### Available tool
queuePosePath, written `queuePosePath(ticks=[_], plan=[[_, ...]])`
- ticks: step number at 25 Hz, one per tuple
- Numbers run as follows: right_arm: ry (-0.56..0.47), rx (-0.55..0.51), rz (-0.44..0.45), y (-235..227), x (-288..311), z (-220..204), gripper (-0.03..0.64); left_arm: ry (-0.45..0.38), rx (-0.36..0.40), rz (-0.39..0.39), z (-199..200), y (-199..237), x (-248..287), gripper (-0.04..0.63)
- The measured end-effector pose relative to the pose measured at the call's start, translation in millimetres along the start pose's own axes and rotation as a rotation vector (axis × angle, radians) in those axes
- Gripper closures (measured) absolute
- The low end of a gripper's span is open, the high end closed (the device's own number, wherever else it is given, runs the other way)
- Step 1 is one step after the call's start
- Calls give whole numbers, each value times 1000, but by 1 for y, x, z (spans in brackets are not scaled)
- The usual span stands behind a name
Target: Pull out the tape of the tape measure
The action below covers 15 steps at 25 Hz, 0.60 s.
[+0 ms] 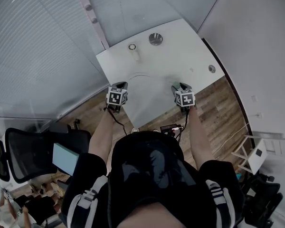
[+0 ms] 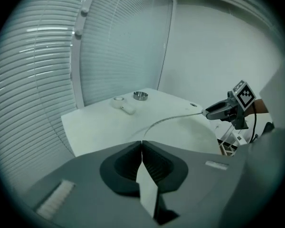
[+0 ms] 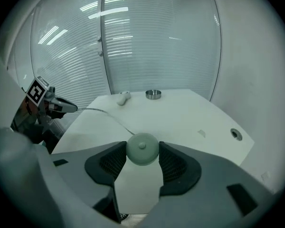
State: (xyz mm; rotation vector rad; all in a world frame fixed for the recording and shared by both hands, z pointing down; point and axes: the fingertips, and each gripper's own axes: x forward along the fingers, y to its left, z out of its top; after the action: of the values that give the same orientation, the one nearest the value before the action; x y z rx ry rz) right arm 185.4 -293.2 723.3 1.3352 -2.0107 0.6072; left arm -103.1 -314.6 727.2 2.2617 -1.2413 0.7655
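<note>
A pale round tape measure case sits between the pads of my right gripper, which is shut on it. A thin tape comes out of the case and arcs over the white table to my left gripper. That gripper's jaws are shut on the tape's end. The tape is seen reaching the right gripper in the left gripper view, and the tape reaching the left gripper in the right gripper view. Both grippers, left and right, hang over the table's near edge.
At the table's far side stand a small metal dish and a small white object. A cable hole sits near the right edge. Window blinds rise on the left. An office chair stands behind on the wood floor.
</note>
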Motion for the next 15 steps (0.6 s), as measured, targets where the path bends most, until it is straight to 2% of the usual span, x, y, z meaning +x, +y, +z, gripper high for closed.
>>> queuePosePath(ticks=[6,15], plan=[[120,51,0,-1,23,-30,398,122,-62,13,-32,6,17,589],[188,70,-20,-6,30,-56,397,190,-91,44,-57,15,26,588]])
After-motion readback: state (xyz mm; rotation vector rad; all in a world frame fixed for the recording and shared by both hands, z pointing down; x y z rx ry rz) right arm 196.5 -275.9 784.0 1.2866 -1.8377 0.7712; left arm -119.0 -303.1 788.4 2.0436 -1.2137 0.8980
